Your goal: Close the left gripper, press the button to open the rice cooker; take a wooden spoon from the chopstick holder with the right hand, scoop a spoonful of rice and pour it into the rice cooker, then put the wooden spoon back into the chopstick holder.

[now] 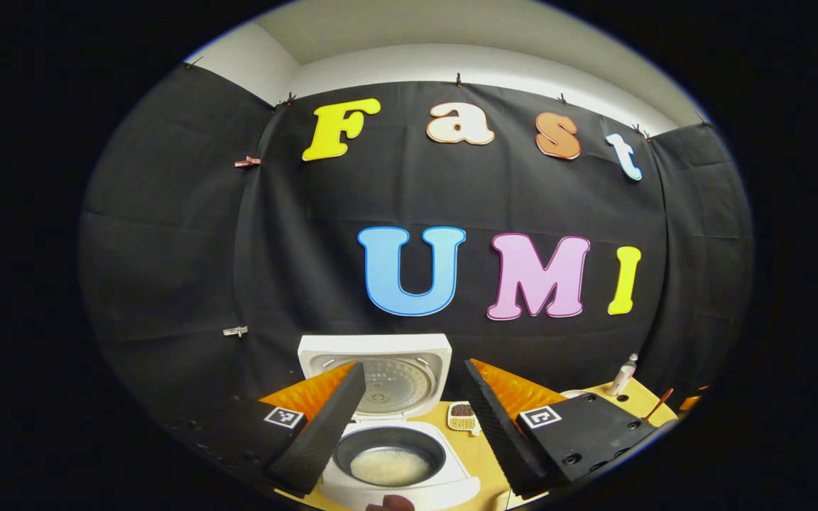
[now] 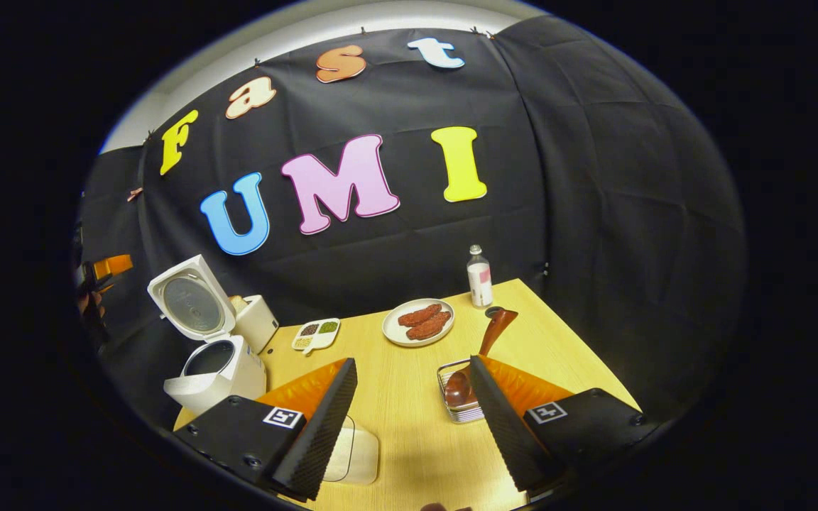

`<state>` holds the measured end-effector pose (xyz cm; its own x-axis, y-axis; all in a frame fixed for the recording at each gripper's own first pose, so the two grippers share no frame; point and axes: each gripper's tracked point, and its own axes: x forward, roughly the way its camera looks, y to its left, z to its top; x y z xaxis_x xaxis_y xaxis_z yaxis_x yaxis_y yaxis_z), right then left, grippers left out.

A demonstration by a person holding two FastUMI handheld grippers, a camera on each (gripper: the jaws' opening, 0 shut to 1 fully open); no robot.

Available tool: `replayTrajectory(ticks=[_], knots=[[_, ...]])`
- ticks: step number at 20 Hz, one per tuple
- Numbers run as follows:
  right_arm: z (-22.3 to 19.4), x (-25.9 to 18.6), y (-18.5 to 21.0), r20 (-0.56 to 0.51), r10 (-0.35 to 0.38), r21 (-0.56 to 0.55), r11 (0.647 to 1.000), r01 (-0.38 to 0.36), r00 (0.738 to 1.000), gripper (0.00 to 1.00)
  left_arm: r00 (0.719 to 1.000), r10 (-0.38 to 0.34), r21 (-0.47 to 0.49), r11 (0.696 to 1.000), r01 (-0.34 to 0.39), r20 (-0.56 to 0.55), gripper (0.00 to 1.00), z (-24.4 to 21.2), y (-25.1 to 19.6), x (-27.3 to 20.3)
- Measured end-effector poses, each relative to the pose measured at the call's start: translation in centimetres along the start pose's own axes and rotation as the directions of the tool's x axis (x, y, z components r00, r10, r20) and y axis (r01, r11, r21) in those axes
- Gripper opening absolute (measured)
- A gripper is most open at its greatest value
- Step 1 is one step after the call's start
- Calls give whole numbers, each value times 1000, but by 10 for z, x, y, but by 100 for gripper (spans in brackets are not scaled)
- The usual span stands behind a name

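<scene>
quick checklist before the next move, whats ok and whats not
1. Rice cooker lid up: ok, it stands open.
2. Rice in the pot: ok, white rice lies in it.
3. Right gripper free: ok, open and holding nothing.
4. Left gripper clear of the cooker: ok, open, above the pot, gripping nothing.
5. Wooden spoon back in the chopstick holder: cannot tell, it leans in a metal rack; whether that is the holder is unclear.
6. Plate of food and bottle undisturbed: ok, the bottle is upright.
</scene>
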<state>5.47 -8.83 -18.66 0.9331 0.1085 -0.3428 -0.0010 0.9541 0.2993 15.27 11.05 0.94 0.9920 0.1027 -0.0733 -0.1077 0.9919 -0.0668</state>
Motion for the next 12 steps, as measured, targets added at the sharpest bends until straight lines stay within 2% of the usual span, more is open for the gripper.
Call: replayTrajectory(ticks=[2,7,12], knots=[[1,-3,7,2,-2,-18,1000,2,1000,99,1000,9,-23,1000,-9,1,95,2,9,20],[8,-7,23,17,-5,-29,1000,6,1000,98,999,31,6,1000,-31,16,95,9,29,70],[1,-12,25,14,-49,-41,998,49,999,99,999,52,4,999,-52,12,94,8,47,126]])
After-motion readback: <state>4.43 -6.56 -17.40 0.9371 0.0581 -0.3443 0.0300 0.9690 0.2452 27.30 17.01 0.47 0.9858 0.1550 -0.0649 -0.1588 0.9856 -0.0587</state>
